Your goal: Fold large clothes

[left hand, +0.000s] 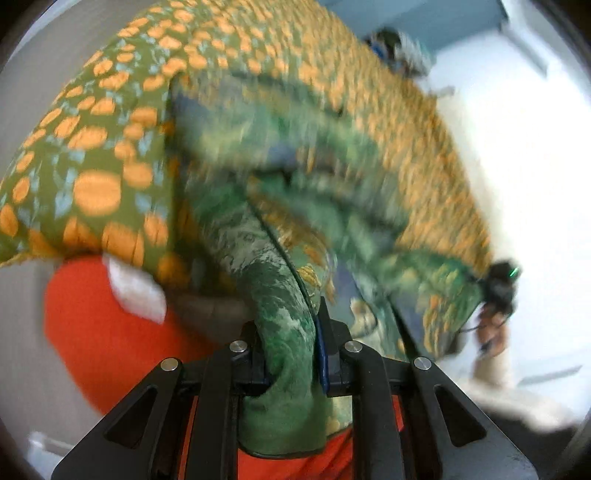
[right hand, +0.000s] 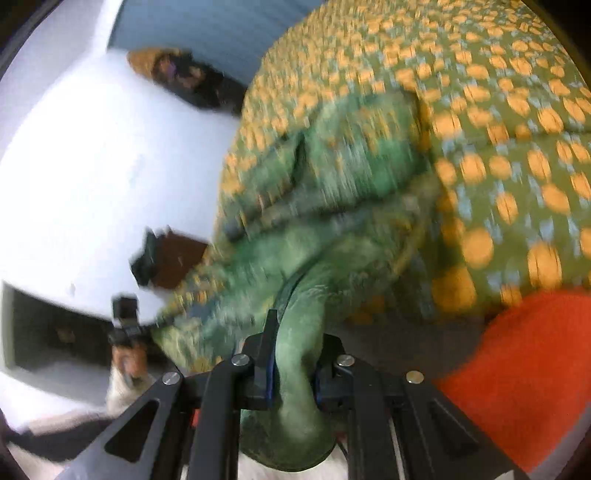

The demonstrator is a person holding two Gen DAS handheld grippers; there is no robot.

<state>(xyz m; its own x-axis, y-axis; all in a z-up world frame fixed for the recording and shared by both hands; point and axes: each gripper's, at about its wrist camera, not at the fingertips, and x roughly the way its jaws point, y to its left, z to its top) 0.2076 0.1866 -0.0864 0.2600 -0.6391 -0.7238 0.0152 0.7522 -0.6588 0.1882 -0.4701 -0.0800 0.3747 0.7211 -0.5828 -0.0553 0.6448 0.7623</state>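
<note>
A large green garment [left hand: 280, 155] with orange spots and a paler green inner side hangs stretched in the air between both grippers, blurred by motion. My left gripper [left hand: 291, 350] is shut on a bunched edge of it. My right gripper [right hand: 293, 363] is shut on another bunched edge of the same garment [right hand: 369, 177]. In the left wrist view the right gripper [left hand: 498, 284] shows at the garment's far corner, held by a hand. In the right wrist view the left gripper [right hand: 127, 325] shows at the opposite corner.
A person in an orange top [left hand: 99, 325] stands behind the garment; the top also shows in the right wrist view [right hand: 532, 369]. A white surface [right hand: 92, 166] lies below with a dark heap of clothes [right hand: 177, 74] at its far edge. A blue wall [left hand: 424, 18] is behind.
</note>
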